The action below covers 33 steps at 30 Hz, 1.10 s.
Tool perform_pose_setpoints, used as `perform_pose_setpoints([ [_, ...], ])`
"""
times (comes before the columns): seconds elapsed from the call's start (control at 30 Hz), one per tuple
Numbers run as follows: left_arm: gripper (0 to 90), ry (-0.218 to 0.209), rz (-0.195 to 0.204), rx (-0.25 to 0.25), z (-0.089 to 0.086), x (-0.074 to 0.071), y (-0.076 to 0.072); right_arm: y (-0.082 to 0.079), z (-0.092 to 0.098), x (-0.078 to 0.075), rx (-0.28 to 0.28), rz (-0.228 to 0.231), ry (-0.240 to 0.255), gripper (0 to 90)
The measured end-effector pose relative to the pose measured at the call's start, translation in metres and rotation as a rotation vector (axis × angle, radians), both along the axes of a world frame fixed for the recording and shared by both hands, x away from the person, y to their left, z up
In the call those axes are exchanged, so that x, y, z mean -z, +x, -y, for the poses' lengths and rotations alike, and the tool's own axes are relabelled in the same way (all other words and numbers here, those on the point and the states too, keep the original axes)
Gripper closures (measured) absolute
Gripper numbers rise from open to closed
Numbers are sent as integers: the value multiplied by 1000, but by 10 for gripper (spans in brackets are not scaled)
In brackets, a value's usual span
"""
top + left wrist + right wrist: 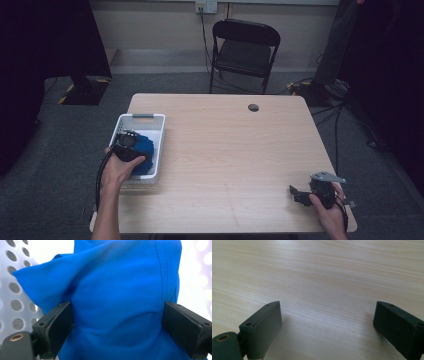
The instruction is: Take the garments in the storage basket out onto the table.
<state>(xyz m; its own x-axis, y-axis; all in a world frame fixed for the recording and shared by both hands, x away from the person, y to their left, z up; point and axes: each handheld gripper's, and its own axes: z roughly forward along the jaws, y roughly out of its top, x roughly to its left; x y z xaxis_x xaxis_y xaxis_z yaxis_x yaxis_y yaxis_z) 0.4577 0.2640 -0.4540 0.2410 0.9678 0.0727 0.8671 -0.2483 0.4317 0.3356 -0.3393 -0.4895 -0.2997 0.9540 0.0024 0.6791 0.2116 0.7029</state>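
— Where is the cloth (120,302) sitting?

— It is lying in the white basket (131,119) at the table's (225,145) left edge; my left gripper (131,145) is reaching down into it, its jaws standing wide on either side of the blue bundle, not squeezing it.

— And your right one?

— My right gripper (299,192) is resting near the front right corner; its jaws are gaping wide, holding nothing.

Blue cloth (120,305) bulges between left claw (117,322) jaws, white perforated basket (150,120) walls close around. Right claw (327,325) over bare table (225,150); wide free wood between claws.
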Motion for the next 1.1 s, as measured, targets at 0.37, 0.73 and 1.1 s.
perform_pose_setpoints([
  [0.37, 54, -13, -69, -6, 1, 4, 4, 0, 0, 0, -3, 0, 0, 73],
  [0.73, 79, -53, -121, 9, 0, 6, 7, 0, 0, 0, -3, 0, 0, 73],
  [1.1, 305, -79, -84, 27, -2, 1, 3, 0, 0, 0, -3, 0, 0, 73],
])
